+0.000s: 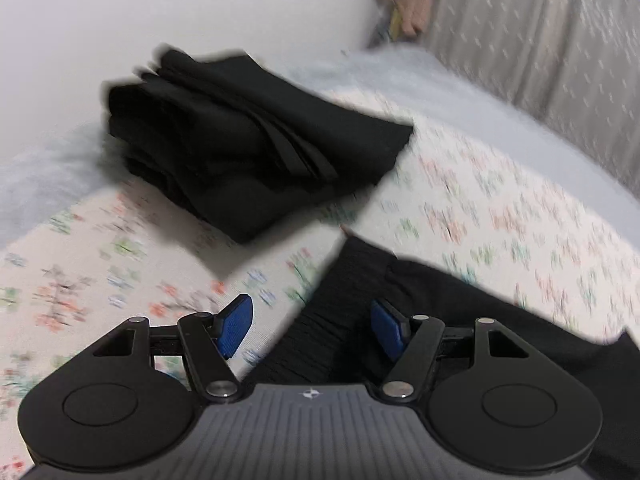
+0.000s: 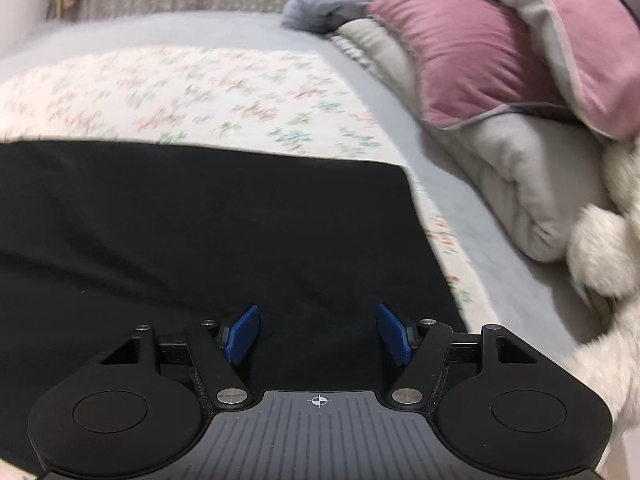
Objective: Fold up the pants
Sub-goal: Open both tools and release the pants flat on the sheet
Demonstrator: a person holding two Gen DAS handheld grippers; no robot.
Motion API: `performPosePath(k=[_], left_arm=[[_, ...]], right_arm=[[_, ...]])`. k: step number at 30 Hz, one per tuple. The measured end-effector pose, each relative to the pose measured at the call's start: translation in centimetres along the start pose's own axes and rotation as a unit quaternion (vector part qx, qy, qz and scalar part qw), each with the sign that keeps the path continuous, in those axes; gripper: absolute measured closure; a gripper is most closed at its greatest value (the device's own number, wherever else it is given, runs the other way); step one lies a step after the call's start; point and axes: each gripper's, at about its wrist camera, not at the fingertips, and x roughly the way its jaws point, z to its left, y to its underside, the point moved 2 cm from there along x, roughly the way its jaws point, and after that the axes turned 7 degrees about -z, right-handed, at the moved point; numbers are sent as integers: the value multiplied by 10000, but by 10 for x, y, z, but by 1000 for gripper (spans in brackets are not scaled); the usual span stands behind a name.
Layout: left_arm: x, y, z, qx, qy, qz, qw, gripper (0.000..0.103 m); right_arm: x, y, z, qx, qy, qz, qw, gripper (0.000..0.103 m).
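Left wrist view: the left gripper [image 1: 312, 330] hangs with its blue pads [image 1: 236, 326] spread wide and nothing clamped between them, above the ribbed waistband end of the black pants [image 1: 460, 304] that lie flat on the flowered sheet [image 1: 500, 208]. Farther off and to the left, a folded black stack [image 1: 240, 140] sits on the sheet's far edge, close to the white wall [image 1: 180, 4]. Right wrist view: the right gripper [image 2: 318, 334] also stands parted and empty over the flat black pants [image 2: 200, 232], whose right edge runs just short of the grey bedcover [image 2: 472, 216]. Beyond it, at the far right, lies a heap of pink and grey bedding [image 2: 500, 60]. Both views are blurred.
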Motion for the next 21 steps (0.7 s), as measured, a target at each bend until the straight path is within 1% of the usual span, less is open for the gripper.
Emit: performPosePath(k=[1, 2, 3, 4, 5, 6, 7, 9, 10, 12, 13, 14, 15, 16, 18, 19, 21], left_arm=[[-9, -5, 2, -13, -104, -189, 9998, 24], [-18, -9, 4, 241, -7, -134, 9996, 24], [-27, -13, 5, 190, 16, -268, 9995, 24], [-38, -15, 4, 112, 101, -368, 9992, 24], [-47, -16, 2, 84, 276, -404, 9988, 24], [-55, -13, -4, 101, 525, -396, 9978, 24], [-61, -9, -14, 224, 806, -318, 9960, 24], [-69, 7, -42, 687, 1281, -80, 9893, 24], [-71, 21, -59, 1031, 1454, 79, 9840, 24], [-71, 47, -87, 1630, 1579, 364, 9732, 24], [-68, 63, -99, 1940, 1538, 567, 9672, 24], [-64, 75, -105, 2170, 1442, 766, 9624, 24], [-58, 85, -108, 2344, 1307, 974, 9584, 24], [-52, 94, -106, 2430, 1175, 1120, 9563, 22], [-46, 95, -99, 2388, 1104, 1111, 9584, 13], [-42, 91, -95, 2326, 1032, 1163, 9601, 13], [-36, 85, -85, 2049, 877, 1286, 9663, 14]], right_arm=[[-9, 1, -1, -7, -137, -170, 9998, 37], [-21, 5, 4, 12, -316, -309, 9990, 37], [-27, 5, 7, 74, -584, -398, 9975, 37], [-37, 7, 13, 179, -965, -478, 9940, 37], [-45, 10, 21, 221, -1284, -556, 9899, 37], [-52, 11, 32, 174, -1531, -648, 9859, 37], [-58, 14, 44, 55, -1720, -739, 9823, 37], [-63, 17, 77, -310, -2044, -842, 9748, 37], [-64, 20, 94, -529, -2147, -828, 9717, 38], [-61, 27, 125, -1076, -2237, -674, 9664, 39], [-58, 32, 136, -1314, -2168, -522, 9659, 39], [-54, 37, 140, -1440, -2094, -356, 9665, 39], [-53, 39, 138, -1433, -2119, -279, 9663, 39], [-50, 39, 130, -1367, -2139, -151, 9671, 39], [-45, 39, 104, -1161, -1992, 75, 9730, 39], [-42, 41, 89, -1107, -1852, 135, 9763, 39], [-43, 50, 62, -903, -1681, 238, 9813, 38]])
